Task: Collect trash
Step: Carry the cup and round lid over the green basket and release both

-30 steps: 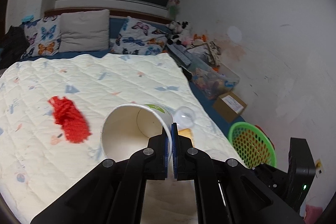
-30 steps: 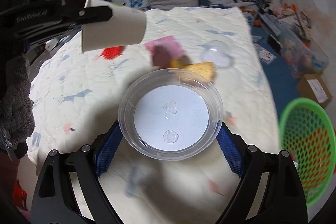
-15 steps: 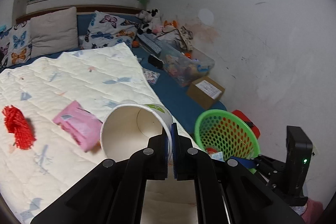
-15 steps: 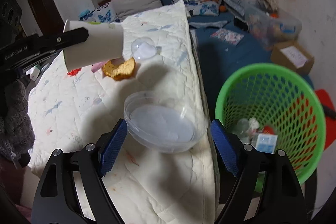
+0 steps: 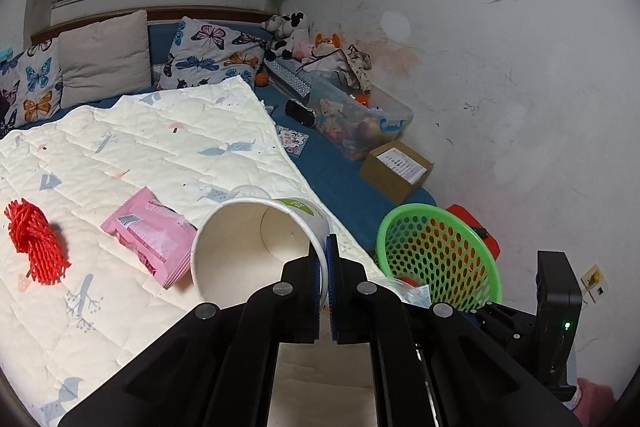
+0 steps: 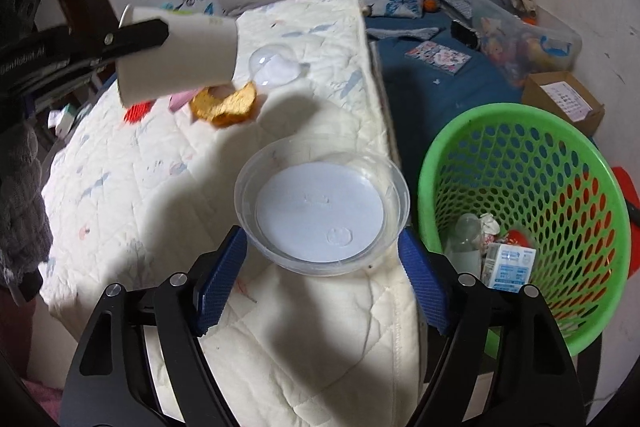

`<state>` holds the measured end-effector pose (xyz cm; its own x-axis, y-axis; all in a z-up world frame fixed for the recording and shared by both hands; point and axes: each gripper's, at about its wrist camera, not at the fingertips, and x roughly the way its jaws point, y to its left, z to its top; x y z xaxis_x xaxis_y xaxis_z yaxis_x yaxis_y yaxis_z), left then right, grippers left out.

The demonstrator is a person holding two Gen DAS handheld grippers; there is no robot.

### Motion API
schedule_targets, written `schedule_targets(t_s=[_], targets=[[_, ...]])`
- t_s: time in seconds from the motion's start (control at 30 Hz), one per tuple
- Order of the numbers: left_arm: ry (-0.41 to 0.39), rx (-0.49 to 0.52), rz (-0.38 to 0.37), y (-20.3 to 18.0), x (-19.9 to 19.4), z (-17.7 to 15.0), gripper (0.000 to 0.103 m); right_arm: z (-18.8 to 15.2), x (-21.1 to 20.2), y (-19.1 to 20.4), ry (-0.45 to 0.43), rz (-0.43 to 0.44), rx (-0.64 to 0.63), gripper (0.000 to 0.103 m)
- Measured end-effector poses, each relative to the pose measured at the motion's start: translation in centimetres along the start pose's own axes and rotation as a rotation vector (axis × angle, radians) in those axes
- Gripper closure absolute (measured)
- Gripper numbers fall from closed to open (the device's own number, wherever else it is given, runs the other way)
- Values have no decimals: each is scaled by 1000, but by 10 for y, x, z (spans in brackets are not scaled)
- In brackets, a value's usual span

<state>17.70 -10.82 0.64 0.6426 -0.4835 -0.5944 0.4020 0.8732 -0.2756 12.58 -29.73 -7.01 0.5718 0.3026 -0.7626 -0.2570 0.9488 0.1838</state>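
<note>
My left gripper [image 5: 327, 269] is shut on the rim of a white paper cup [image 5: 256, 247] and holds it tilted above the quilt; the cup also shows in the right wrist view [image 6: 176, 61]. My right gripper [image 6: 322, 259] is shut on a clear plastic round container [image 6: 322, 211], held over the bed's edge beside the green mesh basket [image 6: 532, 131]. The basket [image 5: 436, 255] holds a small carton [image 6: 508, 263] and other scraps. On the quilt lie a pink packet [image 5: 152, 235], a red net [image 5: 36, 243], an orange peel [image 6: 226, 105] and a clear dome lid [image 6: 274, 65].
The cream quilt [image 5: 140, 155] covers the bed. On the blue floor beyond it stand a cardboard box [image 5: 396, 167], a clear bin of toys [image 5: 360, 119] and plush toys. Pillows [image 5: 104, 59] line the headboard. The white wall is at right.
Both grippers swung right toward the basket with their loads. The right gripper carried the clear container from mid-quilt to the bed's edge, and the basket now looms larger.
</note>
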Motion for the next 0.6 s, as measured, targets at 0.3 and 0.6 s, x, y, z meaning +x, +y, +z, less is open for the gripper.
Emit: schedule_targets(t_s=[0.3,0.6], targets=[[-1,-10,4,7,-4,-1,100,9,15,0,10,-21,-5,14],[5,-19,10,13,-2,-1,100,15,31,2,21,-26,-16,12]])
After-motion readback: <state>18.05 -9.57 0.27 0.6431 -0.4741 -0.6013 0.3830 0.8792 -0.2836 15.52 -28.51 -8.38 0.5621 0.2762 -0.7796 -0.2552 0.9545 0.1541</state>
